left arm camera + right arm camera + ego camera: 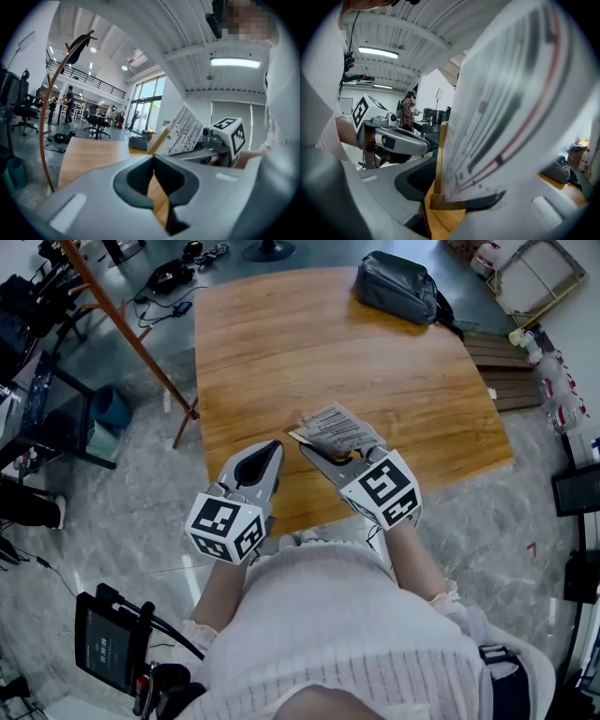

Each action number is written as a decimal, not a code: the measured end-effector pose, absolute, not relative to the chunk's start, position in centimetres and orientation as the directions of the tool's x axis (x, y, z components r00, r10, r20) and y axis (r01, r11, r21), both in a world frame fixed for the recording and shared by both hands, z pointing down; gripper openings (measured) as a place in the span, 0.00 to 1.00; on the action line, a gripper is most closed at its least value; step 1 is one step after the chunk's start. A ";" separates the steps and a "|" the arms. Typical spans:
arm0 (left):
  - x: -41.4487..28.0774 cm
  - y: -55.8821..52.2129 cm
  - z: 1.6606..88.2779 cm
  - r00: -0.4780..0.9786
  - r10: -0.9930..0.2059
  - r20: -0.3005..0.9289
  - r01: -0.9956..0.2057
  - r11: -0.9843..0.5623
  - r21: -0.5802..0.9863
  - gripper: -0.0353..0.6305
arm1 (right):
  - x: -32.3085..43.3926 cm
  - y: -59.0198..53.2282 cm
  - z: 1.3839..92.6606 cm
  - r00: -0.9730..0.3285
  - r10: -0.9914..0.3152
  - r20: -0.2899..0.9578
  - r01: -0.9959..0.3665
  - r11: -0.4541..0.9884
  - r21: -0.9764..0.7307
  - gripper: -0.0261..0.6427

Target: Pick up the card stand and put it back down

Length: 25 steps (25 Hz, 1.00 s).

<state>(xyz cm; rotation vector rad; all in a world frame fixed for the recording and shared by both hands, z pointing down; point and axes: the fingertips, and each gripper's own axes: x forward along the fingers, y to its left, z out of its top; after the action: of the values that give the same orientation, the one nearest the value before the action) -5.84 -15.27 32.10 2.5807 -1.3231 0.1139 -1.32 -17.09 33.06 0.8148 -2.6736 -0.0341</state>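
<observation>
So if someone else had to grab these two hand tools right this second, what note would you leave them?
Left gripper: jaws together, nothing between them, poised over the near edge of the table.
Right gripper: closed on the wooden base of the card stand.
Card stand: appears lifted clear of the table and tilted, with its printed card leaning, near the front edge.
Done: the pickup, by the look of it.
Left to do: lower the stand upright onto the table, then open the right jaws and draw away.
</observation>
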 end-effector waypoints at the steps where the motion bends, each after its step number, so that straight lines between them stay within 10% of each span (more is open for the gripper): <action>1: -5.9 -15.3 32.2 0.585 -0.791 0.181 -0.810 -0.560 0.172 0.07 | -1.3 -17.1 32.9 -0.775 -0.549 0.313 -0.540 0.833 0.123 0.32; 25: -7.4 -14.6 35.2 0.554 -0.795 0.247 -0.829 -0.503 0.243 0.07 | -1.7 -17.4 34.9 -0.747 -0.558 0.362 -0.557 0.822 0.116 0.32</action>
<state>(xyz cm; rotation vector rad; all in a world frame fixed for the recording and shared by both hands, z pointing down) -7.36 -14.59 35.19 2.4612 -1.3346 0.1459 -1.66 -17.45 34.86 0.8367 -2.6213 -0.0012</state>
